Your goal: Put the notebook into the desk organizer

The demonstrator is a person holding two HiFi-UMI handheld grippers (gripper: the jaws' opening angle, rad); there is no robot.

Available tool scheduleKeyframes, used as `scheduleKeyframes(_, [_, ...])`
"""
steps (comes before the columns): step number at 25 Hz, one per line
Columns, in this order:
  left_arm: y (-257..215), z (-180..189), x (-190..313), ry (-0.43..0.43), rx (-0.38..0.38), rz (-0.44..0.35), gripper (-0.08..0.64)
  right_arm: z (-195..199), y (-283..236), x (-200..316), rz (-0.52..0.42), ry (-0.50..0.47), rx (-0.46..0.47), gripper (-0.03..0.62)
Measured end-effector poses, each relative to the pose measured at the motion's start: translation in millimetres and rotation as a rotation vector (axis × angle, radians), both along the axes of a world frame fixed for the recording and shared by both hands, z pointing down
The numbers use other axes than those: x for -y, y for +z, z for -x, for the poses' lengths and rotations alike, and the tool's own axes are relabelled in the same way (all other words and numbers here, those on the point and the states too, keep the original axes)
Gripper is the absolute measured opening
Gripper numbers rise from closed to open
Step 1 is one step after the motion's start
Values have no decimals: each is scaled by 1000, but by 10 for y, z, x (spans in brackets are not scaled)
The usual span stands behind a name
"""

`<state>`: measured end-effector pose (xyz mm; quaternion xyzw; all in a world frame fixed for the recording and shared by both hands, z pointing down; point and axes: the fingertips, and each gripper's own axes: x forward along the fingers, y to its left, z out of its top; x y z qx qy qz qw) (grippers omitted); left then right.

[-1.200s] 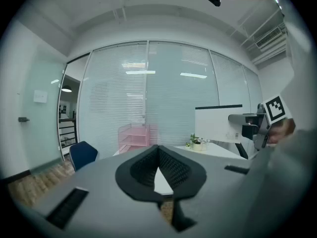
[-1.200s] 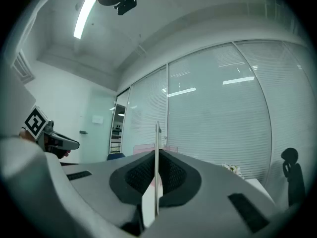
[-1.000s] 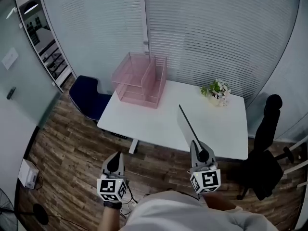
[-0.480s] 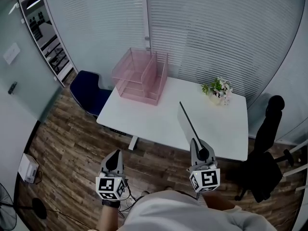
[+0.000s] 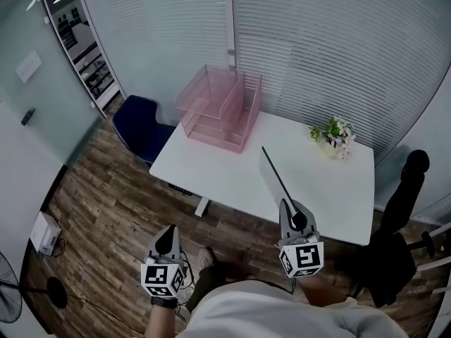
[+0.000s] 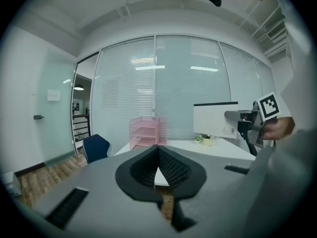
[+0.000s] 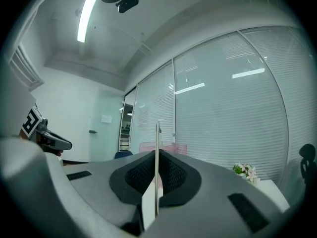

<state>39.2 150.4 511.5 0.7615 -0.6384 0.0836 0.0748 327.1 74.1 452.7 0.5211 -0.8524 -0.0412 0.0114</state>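
The pink mesh desk organizer (image 5: pixel 220 108) stands at the far left corner of the white table (image 5: pixel 232 174); it also shows in the left gripper view (image 6: pixel 144 133). My right gripper (image 5: pixel 294 220) is shut on the thin white notebook (image 5: pixel 276 178), which stands on edge over the table's near side, short of the organizer. In the right gripper view the notebook (image 7: pixel 157 172) runs upright between the pads. My left gripper (image 5: pixel 167 241) hangs over the floor in front of the table, its jaws shut and empty.
A small potted plant (image 5: pixel 337 136) sits at the table's far right. A blue chair (image 5: pixel 137 122) stands left of the table and a black office chair (image 5: pixel 402 224) at its right. Glass walls with blinds close the far side. Wood floor lies below.
The head view has shifted, so the table and organizer now stand further right and lower. Both grippers sit a little lower in it. The notebook stays clamped in the right gripper.
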Motion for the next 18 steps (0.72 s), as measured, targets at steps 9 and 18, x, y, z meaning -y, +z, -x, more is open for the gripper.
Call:
scheduleKeyframes(9, [208,403,786,56,-46,-7,8,580,-8,703,-6,13,-57,23])
scheduleKeyframes(18, [133,1365,1956,126,-63,-8,8,1378,-67,1703,13,123,-93,23])
